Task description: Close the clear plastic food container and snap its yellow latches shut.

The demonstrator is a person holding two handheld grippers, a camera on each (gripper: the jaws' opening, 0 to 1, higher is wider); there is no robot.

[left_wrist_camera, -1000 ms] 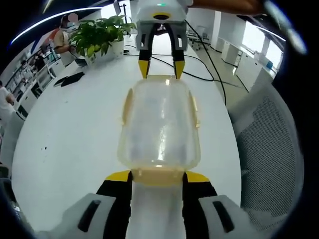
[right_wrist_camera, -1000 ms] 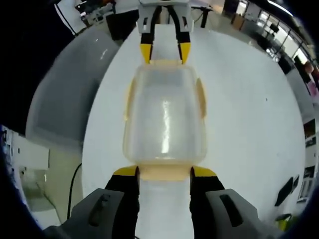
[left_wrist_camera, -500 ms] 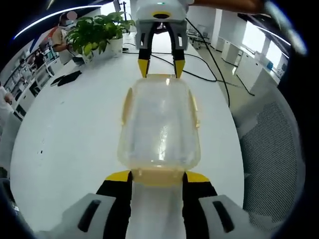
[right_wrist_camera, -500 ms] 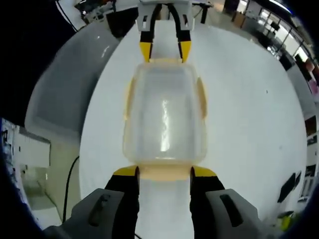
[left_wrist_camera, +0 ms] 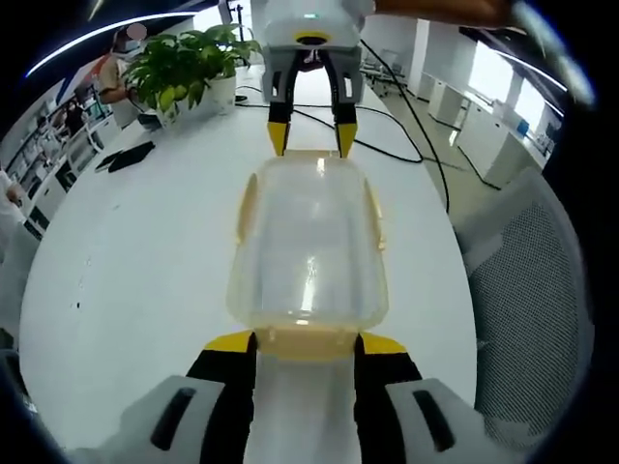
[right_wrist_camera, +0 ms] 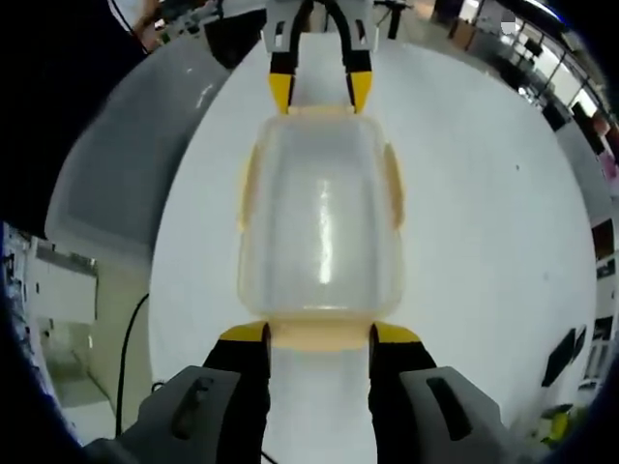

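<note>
The clear plastic container [left_wrist_camera: 308,242] lies lid-down-looking and lengthwise on the white table [left_wrist_camera: 126,261], pale yellow latches on its long sides [left_wrist_camera: 248,205]. My left gripper [left_wrist_camera: 308,343] stands open, its yellow tips on either side of the near end latch [left_wrist_camera: 308,338]. At the far end my right gripper [left_wrist_camera: 311,140] is open too, tips at that end's edge. In the right gripper view the same container [right_wrist_camera: 321,222] runs from my right gripper [right_wrist_camera: 319,335] to my left gripper [right_wrist_camera: 319,92]. Both side latches [right_wrist_camera: 392,184] lie flat against the walls.
A potted plant [left_wrist_camera: 189,68] and dark flat items [left_wrist_camera: 131,155] sit at the table's far left. Black cables [left_wrist_camera: 406,145] trail behind the container. A grey mesh chair [left_wrist_camera: 532,290] stands by the right edge, also seen as a grey chair [right_wrist_camera: 126,164].
Both views have shifted slightly. The container stays between the two grippers, and the opposite gripper sits a touch farther up in each view. Neither gripper's jaws have changed.
</note>
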